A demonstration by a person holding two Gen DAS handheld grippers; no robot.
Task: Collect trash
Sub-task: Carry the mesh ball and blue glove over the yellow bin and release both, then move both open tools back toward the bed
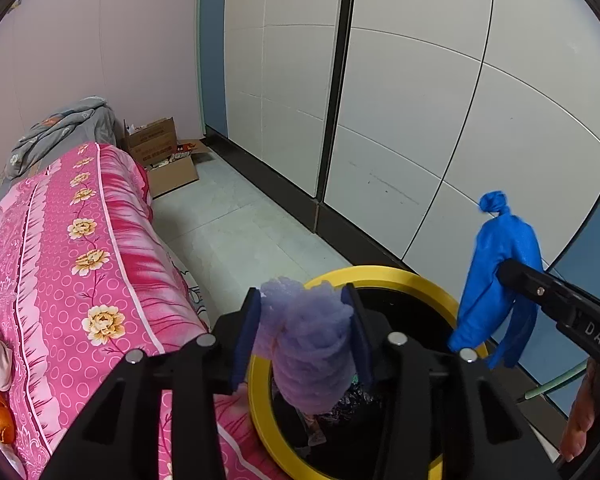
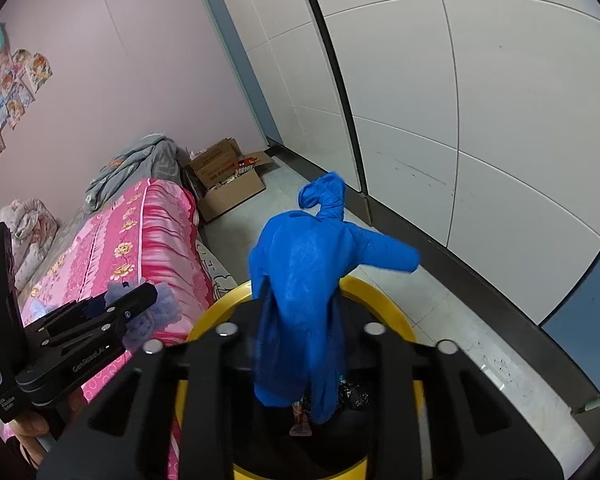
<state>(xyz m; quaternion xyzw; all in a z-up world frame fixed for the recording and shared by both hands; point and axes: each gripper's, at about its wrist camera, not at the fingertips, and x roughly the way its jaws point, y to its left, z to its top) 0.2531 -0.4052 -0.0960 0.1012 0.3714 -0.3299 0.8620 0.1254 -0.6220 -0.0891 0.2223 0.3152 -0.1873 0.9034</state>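
While both my grippers hang over the bin (image 1: pixel 380 274), each one has its own piece of trash. My left gripper (image 1: pixel 306 328) is clenched on a purple fluffy wad (image 1: pixel 308 344), pressed between the two blue pads (image 1: pixel 244 336). The wad hangs with its long axis going down, and its lower end is already inside the yellow ring of the bin, above the dark wrappers (image 1: pixel 352 398) at the bottom. My right gripper (image 2: pixel 300 320) is clenched on a blue knotted glove (image 2: pixel 300 280). The knot points up and away from me, the loose fingers hang down through the ring.

So the relation that matters is simple: the mouth of the bin lies straight below both claws, not to a side. I judge that the next step is only to release, with no more travel. The left one sits closer to the bed (image 1: pixel 80 240) side of the rim, so the wad could catch on the yellow edge if it swings. The glove looks more central, and I would let it go first.
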